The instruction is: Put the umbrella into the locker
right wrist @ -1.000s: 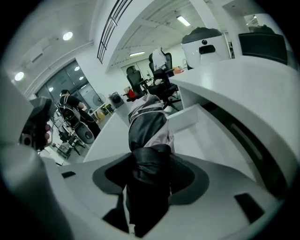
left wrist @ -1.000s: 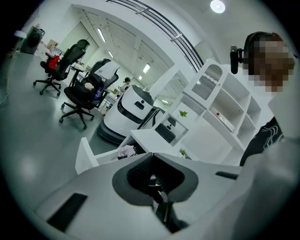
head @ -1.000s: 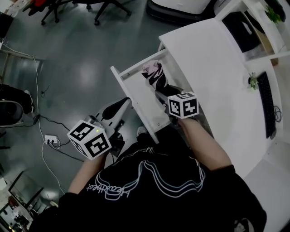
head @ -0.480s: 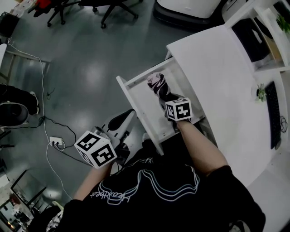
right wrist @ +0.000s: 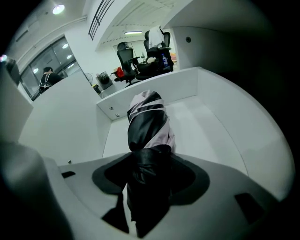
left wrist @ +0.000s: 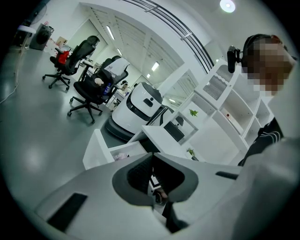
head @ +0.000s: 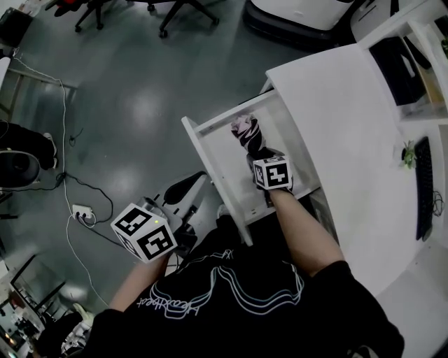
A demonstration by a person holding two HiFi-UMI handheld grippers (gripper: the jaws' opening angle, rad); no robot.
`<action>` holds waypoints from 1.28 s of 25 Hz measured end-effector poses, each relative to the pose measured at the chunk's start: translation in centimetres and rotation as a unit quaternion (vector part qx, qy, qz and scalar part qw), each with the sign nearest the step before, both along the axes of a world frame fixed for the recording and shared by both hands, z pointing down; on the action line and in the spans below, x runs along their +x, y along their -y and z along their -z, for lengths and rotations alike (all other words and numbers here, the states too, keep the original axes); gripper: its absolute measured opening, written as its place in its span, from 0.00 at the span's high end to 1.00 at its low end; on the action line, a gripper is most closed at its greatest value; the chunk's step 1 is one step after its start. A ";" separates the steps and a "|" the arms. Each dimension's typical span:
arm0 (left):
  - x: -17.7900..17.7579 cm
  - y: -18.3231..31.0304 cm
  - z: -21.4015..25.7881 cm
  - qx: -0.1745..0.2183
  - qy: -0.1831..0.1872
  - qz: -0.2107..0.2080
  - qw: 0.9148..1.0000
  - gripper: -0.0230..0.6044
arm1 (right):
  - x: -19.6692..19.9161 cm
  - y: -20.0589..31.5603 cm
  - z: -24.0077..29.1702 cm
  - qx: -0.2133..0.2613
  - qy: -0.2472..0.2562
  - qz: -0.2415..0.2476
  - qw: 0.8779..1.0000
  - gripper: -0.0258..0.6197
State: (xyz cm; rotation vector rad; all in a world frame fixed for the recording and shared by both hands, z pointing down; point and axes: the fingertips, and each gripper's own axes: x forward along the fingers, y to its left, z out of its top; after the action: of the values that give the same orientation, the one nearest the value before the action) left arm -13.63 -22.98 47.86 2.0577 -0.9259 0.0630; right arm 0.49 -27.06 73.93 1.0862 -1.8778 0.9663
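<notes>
A folded black and pink umbrella (head: 246, 130) (right wrist: 147, 122) points tip-first into the open white locker drawer (head: 212, 123) under the desk. My right gripper (head: 257, 151) (right wrist: 149, 174) is shut on the umbrella's lower end, tilted steeply down inside the drawer opening. The drawer's white walls (right wrist: 154, 91) surround the umbrella; whether its tip touches the bottom I cannot tell. My left gripper (head: 185, 192) (left wrist: 152, 161) hangs to the left over the grey floor, apart from the drawer, its jaws together with nothing between them.
The white desk top (head: 336, 119) runs along the right, with a keyboard (head: 423, 175) and a small plant (head: 408, 154) at its far side. Office chairs (head: 168, 10) stand at the back. A power strip with cables (head: 80, 210) lies on the floor at left.
My right gripper has sunk with the umbrella deeper into the drawer. The left gripper has dropped a little.
</notes>
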 end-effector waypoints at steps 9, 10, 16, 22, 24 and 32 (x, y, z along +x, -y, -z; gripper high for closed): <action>-0.3 -0.1 -0.5 -0.007 0.004 0.008 1.000 0.95 | -0.1 -0.1 -0.7 -0.004 -0.013 0.010 1.000 0.56; -0.3 -0.1 -0.4 -0.008 0.005 0.010 1.000 0.95 | -0.1 -0.1 -0.7 -0.006 -0.012 0.013 1.000 0.56; -0.1 0.0 -0.2 -0.007 0.002 0.004 1.000 0.95 | -0.3 0.0 0.0 -0.011 0.005 0.030 0.999 0.34; 0.9 -0.1 0.7 0.010 -0.005 -0.016 1.000 0.95 | 0.1 0.0 3.2 0.011 0.019 0.036 0.999 0.29; 1.0 0.0 1.2 0.015 -0.008 -0.022 1.000 0.95 | -0.1 -0.4 5.3 0.015 0.050 0.022 0.998 0.29; 2.0 -0.6 4.0 0.047 -0.014 -0.040 0.998 0.95 | -1.0 -0.9 18.4 0.134 0.150 0.018 0.979 0.60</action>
State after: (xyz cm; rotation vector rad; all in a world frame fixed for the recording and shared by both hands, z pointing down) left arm -11.67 -22.34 43.83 2.1769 -0.8425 0.0343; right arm -0.48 -26.19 55.48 1.1017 -2.3202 0.9136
